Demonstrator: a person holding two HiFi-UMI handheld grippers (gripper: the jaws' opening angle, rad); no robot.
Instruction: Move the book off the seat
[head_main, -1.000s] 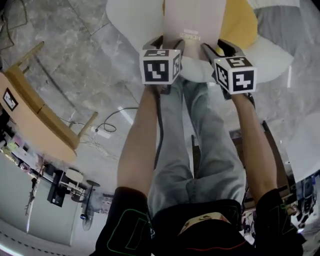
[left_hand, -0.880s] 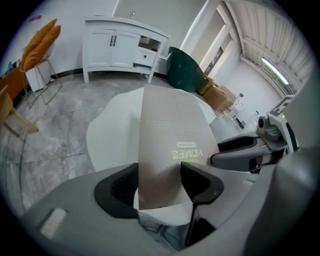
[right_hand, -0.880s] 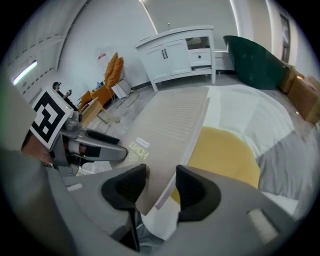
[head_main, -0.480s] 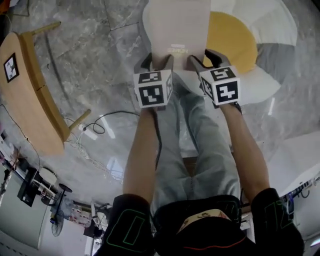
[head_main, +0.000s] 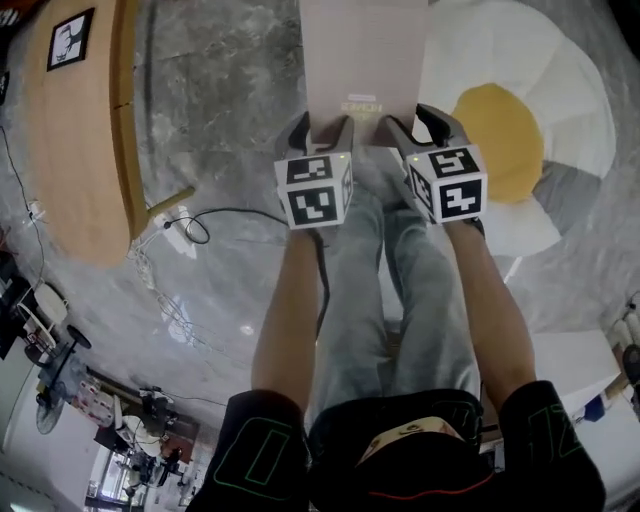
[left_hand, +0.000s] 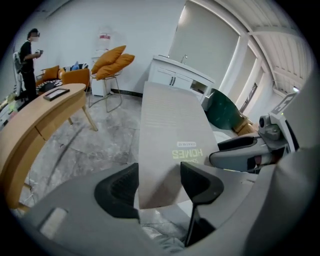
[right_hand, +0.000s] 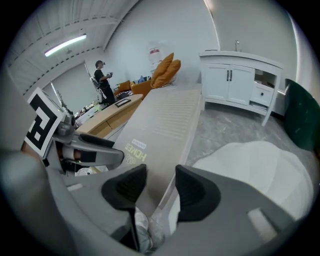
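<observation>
A large beige book (head_main: 365, 60) with "HOMES" printed on its cover hangs in the air over the grey marble floor, reaching away from me. My left gripper (head_main: 322, 128) is shut on its near left corner and my right gripper (head_main: 415, 120) on its near right corner. In the left gripper view the book (left_hand: 170, 130) runs out from between the dark pads of the left gripper (left_hand: 159, 182), with the right gripper (left_hand: 247, 152) beside it. The right gripper view shows the book (right_hand: 160, 125) clamped edgewise in the right gripper (right_hand: 161, 186). No seat lies under the book.
A curved wooden table (head_main: 85, 130) stands at the left, with a cable and power strip (head_main: 190, 225) on the floor beside it. An egg-shaped rug (head_main: 520, 130) lies at the right. Farther off are a white cabinet (right_hand: 240, 75), orange chairs (left_hand: 112, 62), a green chair (left_hand: 222, 107) and a standing person (left_hand: 27, 55).
Both grippers still grip the book. The view has swung: the wooden table has moved up the left side, the egg rug has slid to the right, and marble floor now lies under the book.
</observation>
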